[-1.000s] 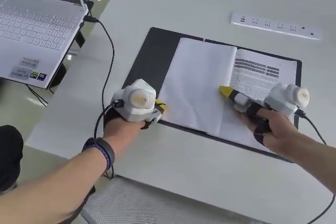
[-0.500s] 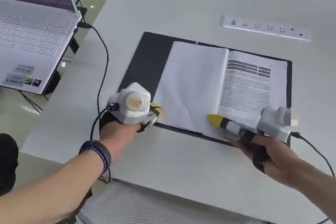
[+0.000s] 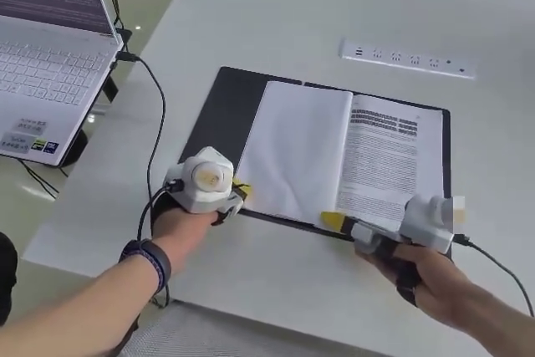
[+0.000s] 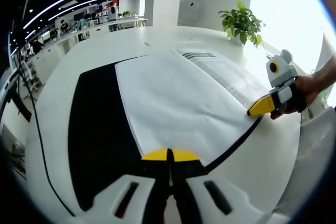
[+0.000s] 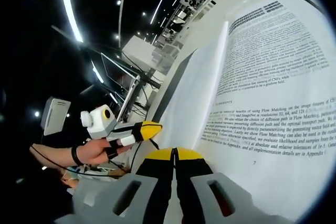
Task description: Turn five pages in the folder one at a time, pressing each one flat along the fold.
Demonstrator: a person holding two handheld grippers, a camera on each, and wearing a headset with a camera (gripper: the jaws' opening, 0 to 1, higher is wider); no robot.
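at the near edge of the open folder (image 3: 221,114) we hold left gripper (image 3: 242,188) and right gripper (image 3: 332,221) closed, empty; the right (nearer) sits at the foot of the fold (image 3: 344,148), which runs straight away.

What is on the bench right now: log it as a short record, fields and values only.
folder: black, lying open on the white table
left page: blank, flat
right page: printed text
left gripper: jaws shut, tips by the blank page's near left corner
right gripper: jaws shut, tips at the near end of the fold
laptop: open, far left
power strip: on the table beyond the folder
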